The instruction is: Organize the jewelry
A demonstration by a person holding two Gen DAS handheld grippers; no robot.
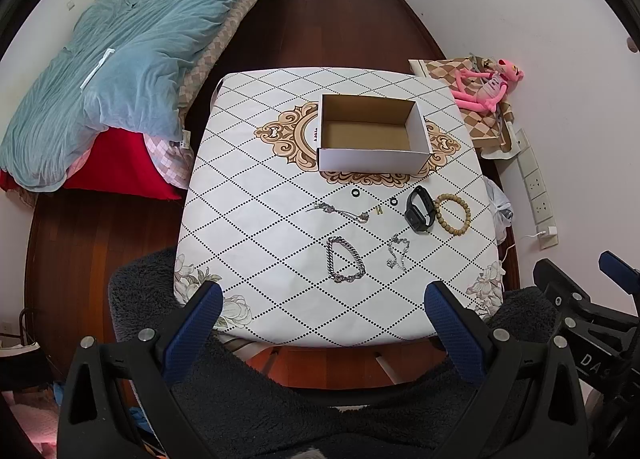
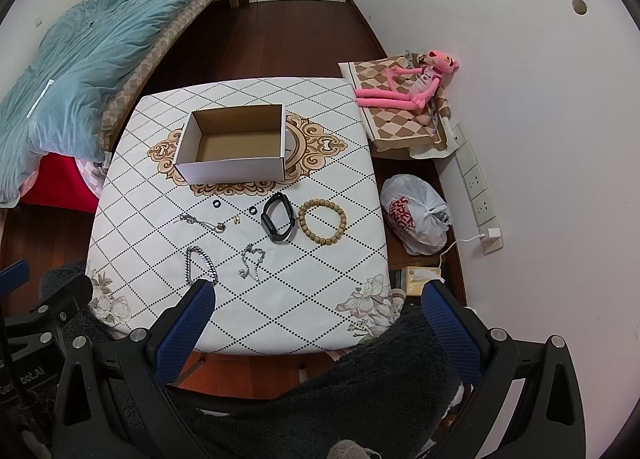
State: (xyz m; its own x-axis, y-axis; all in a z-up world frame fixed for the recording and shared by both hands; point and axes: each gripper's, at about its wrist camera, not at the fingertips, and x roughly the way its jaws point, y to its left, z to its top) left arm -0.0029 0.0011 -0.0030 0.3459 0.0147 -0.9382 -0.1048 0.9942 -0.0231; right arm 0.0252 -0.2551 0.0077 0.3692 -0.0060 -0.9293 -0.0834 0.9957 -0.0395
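Note:
An open cardboard box [image 1: 372, 161] [image 2: 232, 173] stands empty mid-table. In front of it lie a wooden bead bracelet [image 1: 452, 214] [image 2: 322, 221], a black smart band [image 1: 419, 209] [image 2: 279, 217], two small black rings [image 1: 355, 193] [image 1: 393, 201], a gold letter charm [image 1: 378, 210], a thin silver chain [image 1: 340, 212], a thick silver chain [image 1: 345, 259] [image 2: 201, 263] and a small silver bracelet [image 1: 397, 251] [image 2: 251, 259]. My left gripper [image 1: 328, 299] is open and empty above the table's near edge. My right gripper [image 2: 320, 297] is open and empty over the near right corner.
The table [image 1: 256, 259] has a white diamond-patterned cloth. A bed with a blue quilt [image 1: 120, 59] is at the left. A pink plush toy [image 2: 408, 87], a plastic bag [image 2: 416, 215] and a power strip [image 2: 478, 187] lie on the right by the wall.

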